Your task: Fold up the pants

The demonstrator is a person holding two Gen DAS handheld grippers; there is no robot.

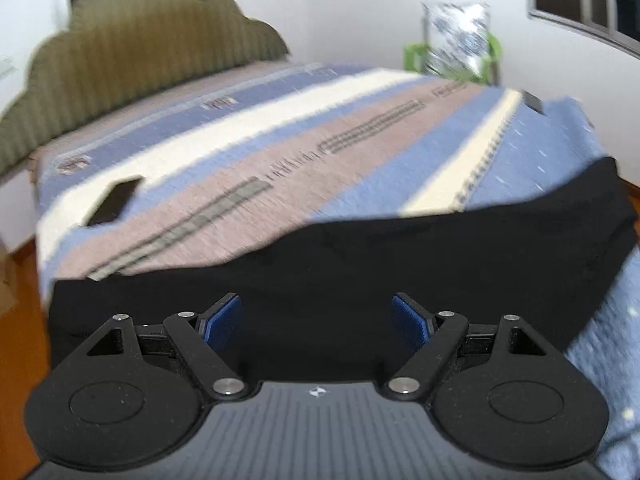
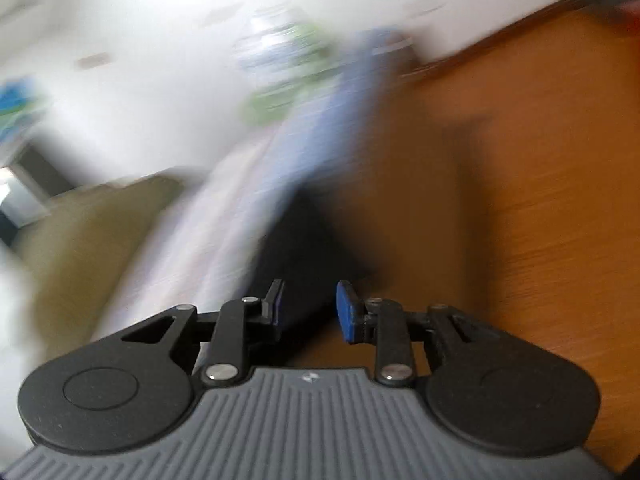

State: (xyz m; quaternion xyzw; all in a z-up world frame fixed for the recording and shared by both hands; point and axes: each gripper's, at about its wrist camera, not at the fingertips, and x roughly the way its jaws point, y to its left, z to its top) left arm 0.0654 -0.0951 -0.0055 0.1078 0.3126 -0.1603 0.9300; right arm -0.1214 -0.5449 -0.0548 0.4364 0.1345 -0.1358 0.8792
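Left view only: black pants (image 1: 400, 264) across bedspread (image 1: 248, 152), long axis 9-to-3. Right view blurred. Left gripper (image 1: 316, 320) wide open, empty; right gripper (image 2: 310, 310) part-open, empty

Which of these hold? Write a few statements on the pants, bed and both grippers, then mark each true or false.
1. The black pants lie on the striped blanket. True.
2. The left gripper is clamped on the pants. False: its jaws stand wide apart with nothing between them.
3. An olive headboard stands at the far end of the bed. True.
4. The right gripper holds a fold of cloth. False: its jaws are apart and empty.
5. The floor is grey tile. False: it is orange-brown wood.
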